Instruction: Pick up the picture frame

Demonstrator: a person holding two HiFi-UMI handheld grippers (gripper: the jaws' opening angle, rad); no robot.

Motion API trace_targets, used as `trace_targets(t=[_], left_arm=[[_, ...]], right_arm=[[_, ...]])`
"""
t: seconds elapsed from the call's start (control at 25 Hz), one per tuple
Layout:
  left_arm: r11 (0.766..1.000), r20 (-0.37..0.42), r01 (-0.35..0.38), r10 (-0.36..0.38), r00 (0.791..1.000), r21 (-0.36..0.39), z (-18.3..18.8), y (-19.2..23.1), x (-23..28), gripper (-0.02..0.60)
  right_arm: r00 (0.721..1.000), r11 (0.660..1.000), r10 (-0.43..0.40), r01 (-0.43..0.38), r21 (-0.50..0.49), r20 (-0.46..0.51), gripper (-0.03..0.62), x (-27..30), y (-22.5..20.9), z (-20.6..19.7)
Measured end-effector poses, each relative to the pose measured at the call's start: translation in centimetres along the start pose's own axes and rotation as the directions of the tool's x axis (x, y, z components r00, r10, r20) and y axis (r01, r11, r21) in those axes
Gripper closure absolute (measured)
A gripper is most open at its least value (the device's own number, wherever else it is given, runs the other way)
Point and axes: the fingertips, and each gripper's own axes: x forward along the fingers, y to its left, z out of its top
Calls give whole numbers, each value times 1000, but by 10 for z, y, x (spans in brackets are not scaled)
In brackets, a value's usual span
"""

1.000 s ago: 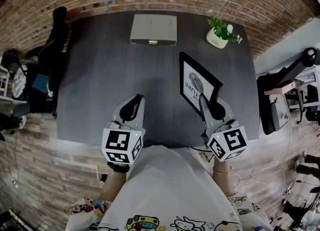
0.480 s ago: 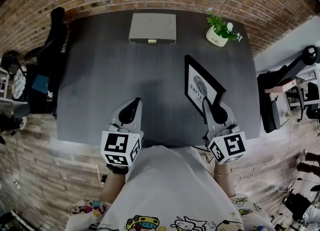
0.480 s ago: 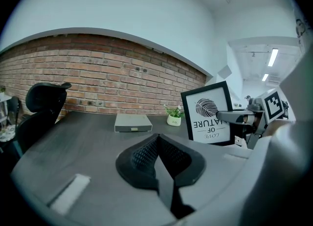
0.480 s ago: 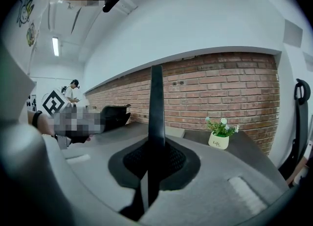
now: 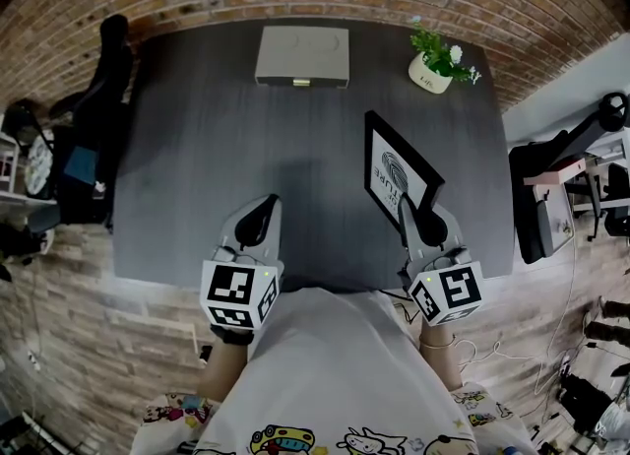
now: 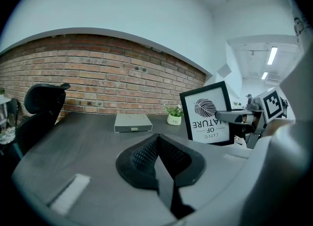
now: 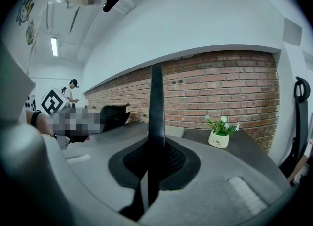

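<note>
Head view showed the left gripper low at the near edge of the desk, well apart from the task's thing; its fingers were pressed together with nothing between them, so that hand was idle; across a stretch of bare dark desk to the right, the picture frame stood on edge rather than lying flat, its printed face turned toward the left gripper and its print upside down as the left gripper view saw it; its long side ran from the near right of the desk away toward the middle, so it pointed straight out from the right gripper; that gripper was the nearer one by far, already at the frame's near end, and its fingers were closed on the frame's thin edge, which rose as a narrow dark bar from between them in the right gripper view; whether the frame's lower edge rested on the desk or hung just clear of it could not be told; judged from this, the lift belonged to the right hand, going upward along the frame's own plane so that the pinched edge would not twist out, while the left gripper would have had to cross the open desk to reach the frame's face.
</note>
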Motion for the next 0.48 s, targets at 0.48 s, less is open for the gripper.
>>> trace_targets(t=[0.48], left_arm=[[1000, -4, -3, 3, 1000, 1, 0, 3, 5, 566]], right_arm=[[1000, 1000, -1, 1, 6, -16, 580, 5, -3, -3]])
